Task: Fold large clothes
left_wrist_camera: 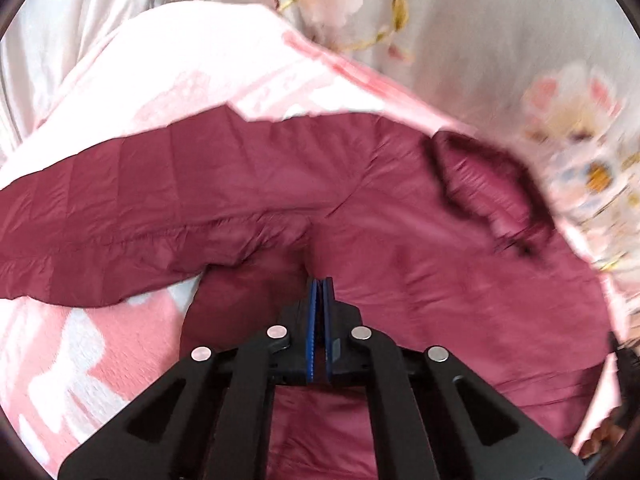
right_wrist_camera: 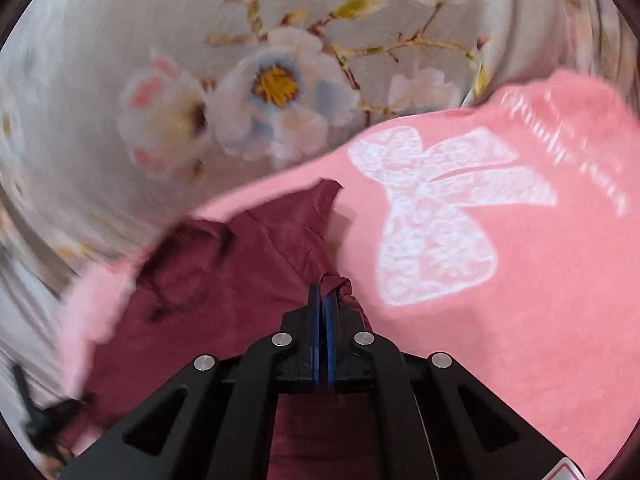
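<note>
A maroon quilted jacket lies spread on a pink blanket. Its sleeve stretches to the left and its dark-edged collar is at the right. My left gripper is shut on jacket fabric near the armpit. In the right wrist view the jacket fills the lower left. My right gripper is shut on a bunched fold of the jacket edge, over the pink blanket with its white bow print.
A grey floral bedsheet lies beyond the blanket, also seen in the left wrist view. The other gripper's black body shows at the edges.
</note>
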Demonstrator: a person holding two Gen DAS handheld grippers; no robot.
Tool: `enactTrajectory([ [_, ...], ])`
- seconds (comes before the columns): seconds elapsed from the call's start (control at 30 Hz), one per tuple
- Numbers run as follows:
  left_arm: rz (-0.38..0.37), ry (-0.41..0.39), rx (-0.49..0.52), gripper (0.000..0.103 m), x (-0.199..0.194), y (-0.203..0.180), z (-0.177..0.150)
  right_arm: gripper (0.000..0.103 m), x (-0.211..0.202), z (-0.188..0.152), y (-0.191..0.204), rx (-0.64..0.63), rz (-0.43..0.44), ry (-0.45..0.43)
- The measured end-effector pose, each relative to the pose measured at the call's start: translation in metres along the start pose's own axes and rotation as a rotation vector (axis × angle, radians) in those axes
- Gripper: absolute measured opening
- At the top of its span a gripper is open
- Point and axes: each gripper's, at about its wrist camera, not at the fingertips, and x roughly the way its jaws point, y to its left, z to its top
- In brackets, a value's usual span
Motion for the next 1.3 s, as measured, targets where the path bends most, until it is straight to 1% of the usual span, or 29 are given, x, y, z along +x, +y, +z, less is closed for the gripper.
enactTrajectory([
  [0.03,0.030,0.010,0.018,0.000,0.011,0.000,-0.007,0.002,0.015,-0.005,-0.002,-0.016,-0.052,0.044],
  [0.07,0.045,0.018,0.023,0.000,0.019,0.000,-0.011,0.002,0.026,-0.009,-0.006,-0.011,-0.077,0.079],
  [0.1,0.050,0.023,0.025,0.000,0.025,0.002,-0.016,0.002,0.035,-0.014,-0.013,-0.003,-0.096,0.115],
  [0.13,0.046,0.006,0.028,0.000,0.026,0.003,-0.019,0.002,0.048,-0.020,-0.021,0.011,-0.115,0.157],
  [0.17,0.051,-0.009,0.038,0.000,0.025,0.002,-0.021,0.002,0.053,-0.025,-0.026,0.023,-0.113,0.181],
  [0.23,0.074,-0.022,0.061,0.000,0.025,-0.002,-0.023,0.001,0.054,-0.029,-0.032,0.041,-0.097,0.177],
  [0.33,0.117,-0.041,0.100,0.000,0.023,-0.009,-0.026,0.002,0.052,-0.030,-0.027,0.011,-0.123,0.175],
  [0.37,0.124,-0.044,0.106,0.000,0.023,-0.010,-0.027,0.004,0.049,-0.030,-0.025,0.006,-0.132,0.175],
  [0.43,0.121,-0.043,0.103,0.000,0.022,-0.009,-0.026,0.010,0.033,-0.031,-0.023,0.035,-0.140,0.153],
  [0.53,0.074,-0.029,0.067,0.000,0.012,-0.006,-0.025,0.012,0.010,-0.030,-0.012,0.026,-0.132,0.103],
  [0.57,0.018,-0.035,0.048,0.002,-0.001,-0.003,-0.024,0.016,0.000,-0.030,-0.006,-0.007,-0.138,0.081],
  [0.6,-0.016,-0.034,0.037,0.005,-0.007,-0.005,-0.025,0.018,-0.007,-0.030,-0.002,-0.035,-0.147,0.065],
  [0.63,-0.060,-0.025,0.029,0.029,-0.013,-0.006,-0.025,0.024,-0.012,-0.031,-0.001,-0.057,-0.157,0.053],
  [0.67,-0.089,-0.011,0.029,0.068,-0.015,-0.008,-0.025,0.030,-0.016,-0.032,-0.001,-0.073,-0.163,0.048],
  [0.7,-0.114,0.011,0.029,0.085,-0.015,-0.010,-0.025,0.031,-0.018,-0.033,-0.003,-0.071,-0.160,0.054],
  [0.73,-0.129,0.018,0.027,0.089,-0.013,-0.014,-0.025,0.031,-0.017,-0.033,-0.006,-0.058,-0.154,0.065],
  [0.77,-0.141,0.030,0.025,0.089,-0.010,-0.016,-0.027,0.031,-0.014,-0.035,-0.013,-0.029,-0.142,0.089],
  [0.8,-0.138,0.052,0.030,0.086,-0.004,-0.019,-0.028,0.031,-0.011,-0.037,-0.018,-0.003,-0.128,0.110],
  [0.83,-0.142,0.069,0.029,0.072,0.001,-0.020,-0.027,0.031,-0.008,-0.038,-0.023,0.027,-0.110,0.130],
  [0.87,-0.150,0.099,0.027,0.049,0.010,-0.022,-0.026,0.031,-0.006,-0.038,-0.027,0.064,-0.086,0.147],
  [0.9,-0.143,0.122,0.026,0.039,0.016,-0.022,-0.026,0.031,-0.005,-0.039,-0.028,0.087,-0.067,0.156],
  [0.93,-0.132,0.124,0.024,0.022,0.018,-0.022,-0.026,0.031,-0.005,-0.038,-0.027,0.096,-0.055,0.158],
  [0.97,-0.116,0.113,0.022,0.012,0.017,-0.020,-0.024,0.032,-0.006,-0.037,-0.021,0.086,-0.049,0.153],
  [1.03,-0.095,0.085,0.013,0.009,0.013,-0.013,-0.020,0.032,-0.007,-0.032,-0.003,0.032,-0.031,0.141],
  [1.1,-0.067,0.072,0.012,0.008,0.013,-0.008,-0.018,0.032,-0.005,-0.029,0.018,-0.039,-0.017,0.137],
  [1.2,-0.029,0.066,0.032,0.008,0.018,-0.005,-0.021,0.028,0.006,-0.033,0.050,-0.159,-0.039,0.130],
  [1.3,0.024,0.028,0.081,0.008,0.019,-0.010,-0.027,0.027,0.026,-0.044,0.065,-0.235,-0.093,0.150],
])
